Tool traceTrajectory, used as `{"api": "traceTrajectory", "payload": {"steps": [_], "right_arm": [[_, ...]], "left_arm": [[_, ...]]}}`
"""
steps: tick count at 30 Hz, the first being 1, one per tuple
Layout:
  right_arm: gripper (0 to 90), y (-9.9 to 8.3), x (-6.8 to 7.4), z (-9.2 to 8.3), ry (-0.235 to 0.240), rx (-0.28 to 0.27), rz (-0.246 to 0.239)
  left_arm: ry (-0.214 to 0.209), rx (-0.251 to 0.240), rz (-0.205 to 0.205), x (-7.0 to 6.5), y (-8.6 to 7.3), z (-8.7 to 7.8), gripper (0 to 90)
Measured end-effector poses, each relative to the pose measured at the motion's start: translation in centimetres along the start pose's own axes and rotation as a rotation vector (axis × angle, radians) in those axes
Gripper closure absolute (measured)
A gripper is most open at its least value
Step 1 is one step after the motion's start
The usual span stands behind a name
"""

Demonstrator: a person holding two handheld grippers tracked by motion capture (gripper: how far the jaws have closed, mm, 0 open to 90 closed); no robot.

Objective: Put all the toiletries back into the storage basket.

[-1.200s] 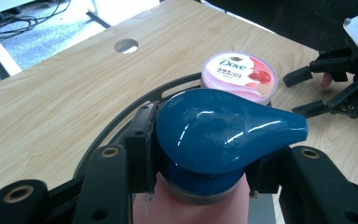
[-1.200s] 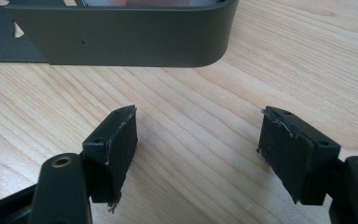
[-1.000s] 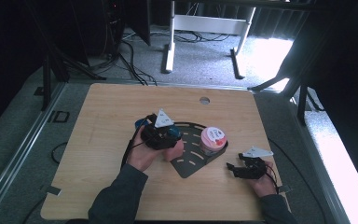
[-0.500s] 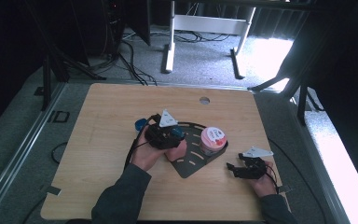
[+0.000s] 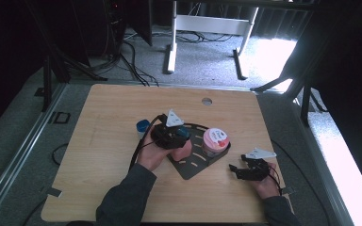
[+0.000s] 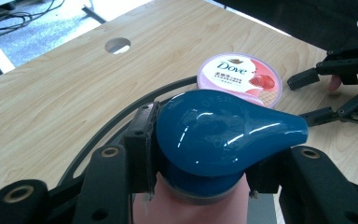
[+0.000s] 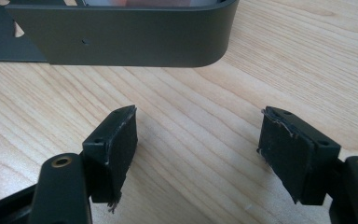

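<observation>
Your right gripper sat nearest at about 4 o'clock on the table, jaws apart over bare wood with nothing in them. Your left gripper was clamped on the blue-capped bottle over the black tray. The pink Dove tub stood just beyond at 2 o'clock.

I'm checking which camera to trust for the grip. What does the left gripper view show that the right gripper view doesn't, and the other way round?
Left gripper view: its jaws clamp a pink bottle just under its blue cap; beyond lie a Dove tub, the table hole and the right gripper.

Right gripper view: its two pads stand apart with nothing between them, above bare wood.

Both: the wooden table and the dark tray.
</observation>
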State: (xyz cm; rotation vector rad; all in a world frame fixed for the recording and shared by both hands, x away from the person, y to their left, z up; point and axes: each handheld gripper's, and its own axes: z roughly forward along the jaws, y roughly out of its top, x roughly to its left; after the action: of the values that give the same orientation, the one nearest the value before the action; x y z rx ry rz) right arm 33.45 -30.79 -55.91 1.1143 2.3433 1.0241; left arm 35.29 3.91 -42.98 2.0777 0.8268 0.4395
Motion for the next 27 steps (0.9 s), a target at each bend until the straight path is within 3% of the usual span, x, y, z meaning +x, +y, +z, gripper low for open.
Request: {"api": "traceTrajectory", "payload": {"steps": [27], "right_arm": [[27.4, 0.0, 0.0, 0.0, 0.001, 0.000, -0.001]], "left_arm": [[0.001, 0.003, -0.007, 0.4, 0.2, 2.0, 52.9]]}}
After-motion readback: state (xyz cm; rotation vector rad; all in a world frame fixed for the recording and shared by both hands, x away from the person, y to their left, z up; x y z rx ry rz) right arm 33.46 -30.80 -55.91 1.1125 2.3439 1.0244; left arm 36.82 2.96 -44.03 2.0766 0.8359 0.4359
